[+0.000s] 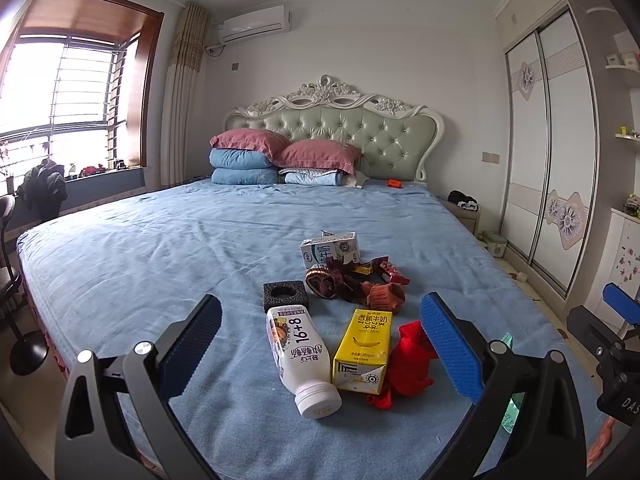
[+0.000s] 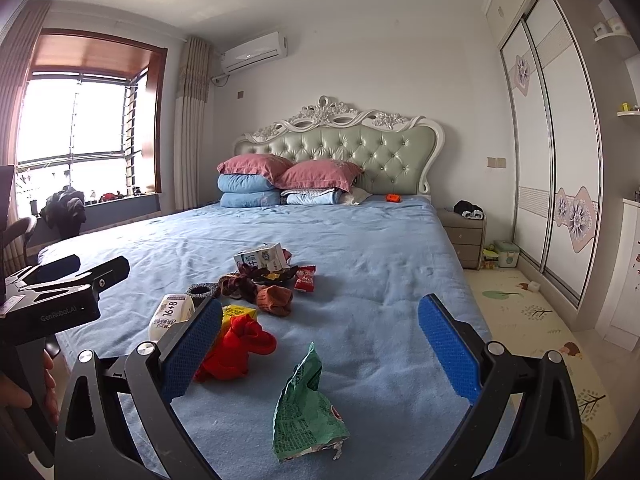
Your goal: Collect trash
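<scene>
Trash lies on the blue bed [image 1: 140,248]. In the left wrist view a white bottle [image 1: 302,354] and a yellow banana-milk carton [image 1: 362,350] lie between the open jaws of my left gripper [image 1: 320,344], with a red cloth [image 1: 410,356], a black foam block [image 1: 285,294], a white milk carton [image 1: 330,250], brown socks [image 1: 384,296] and candy wrappers [image 1: 392,272] beyond. My right gripper [image 2: 320,346] is open and empty above a crumpled green wrapper [image 2: 306,408]. The red cloth [image 2: 236,346] shows by its left finger.
Pillows and folded quilts [image 1: 280,160] sit at the padded headboard [image 1: 360,124]. An orange item [image 2: 393,198] lies near them. A nightstand [image 2: 464,236], wardrobe [image 2: 552,152] and play mat [image 2: 532,320] are on the right. A chair [image 1: 12,280] and window are on the left.
</scene>
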`<state>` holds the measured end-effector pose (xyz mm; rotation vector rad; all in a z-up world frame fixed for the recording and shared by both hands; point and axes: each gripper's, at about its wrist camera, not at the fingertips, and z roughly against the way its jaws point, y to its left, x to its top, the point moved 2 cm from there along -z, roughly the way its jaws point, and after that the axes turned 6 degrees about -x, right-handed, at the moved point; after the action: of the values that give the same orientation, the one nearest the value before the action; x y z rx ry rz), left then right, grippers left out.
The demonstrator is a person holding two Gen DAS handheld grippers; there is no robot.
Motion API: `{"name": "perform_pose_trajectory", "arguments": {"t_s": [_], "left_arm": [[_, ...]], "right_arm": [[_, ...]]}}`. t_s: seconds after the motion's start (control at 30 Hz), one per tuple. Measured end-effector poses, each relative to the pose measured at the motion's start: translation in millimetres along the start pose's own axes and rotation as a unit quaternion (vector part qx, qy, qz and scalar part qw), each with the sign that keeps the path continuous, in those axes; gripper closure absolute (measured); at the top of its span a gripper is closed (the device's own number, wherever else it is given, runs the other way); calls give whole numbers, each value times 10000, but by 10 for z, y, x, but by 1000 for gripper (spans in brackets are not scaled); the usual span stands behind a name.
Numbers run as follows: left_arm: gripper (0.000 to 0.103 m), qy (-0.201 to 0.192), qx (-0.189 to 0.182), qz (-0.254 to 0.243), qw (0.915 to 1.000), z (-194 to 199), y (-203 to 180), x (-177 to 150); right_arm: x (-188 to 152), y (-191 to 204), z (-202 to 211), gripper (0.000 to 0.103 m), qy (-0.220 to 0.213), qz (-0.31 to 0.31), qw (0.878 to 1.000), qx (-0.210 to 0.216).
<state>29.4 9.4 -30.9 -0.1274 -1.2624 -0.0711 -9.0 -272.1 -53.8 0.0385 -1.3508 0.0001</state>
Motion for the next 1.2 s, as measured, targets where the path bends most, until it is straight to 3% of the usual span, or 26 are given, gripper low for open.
{"name": "perform_pose_trajectory", "arguments": {"t_s": [0.33,0.57,0.83,0.9,1.0,1.03,1.1,1.13,1.2], "left_arm": [[4,308,-74,153,9994,-101,85,-136],[4,500,-67,222,9985,-166,171,-268],[4,744,-26,227,9970,-299,222,-402],[4,787,-40,259,9966,-334,242,-415],[4,835,-31,280,9961,-388,254,-436],[4,849,-19,286,9960,-412,269,-444],[4,865,0,333,9957,-452,289,-441],[4,856,5,369,9956,-472,304,-435],[4,851,68,452,9953,-534,343,-401]], "right_arm": [[-124,33,-76,8,322,-7,9994,153],[-388,179,-276,8,905,329,9952,178],[-586,200,-564,10,1384,303,9899,65],[-622,199,-647,17,1533,412,9873,-21],[-709,210,-797,44,1902,524,9803,-48],[-740,209,-842,61,2011,546,9780,-54],[-774,206,-872,67,2120,498,9760,49],[-774,206,-867,76,2108,487,9763,96],[-758,207,-857,78,2091,494,9764,207]]}}
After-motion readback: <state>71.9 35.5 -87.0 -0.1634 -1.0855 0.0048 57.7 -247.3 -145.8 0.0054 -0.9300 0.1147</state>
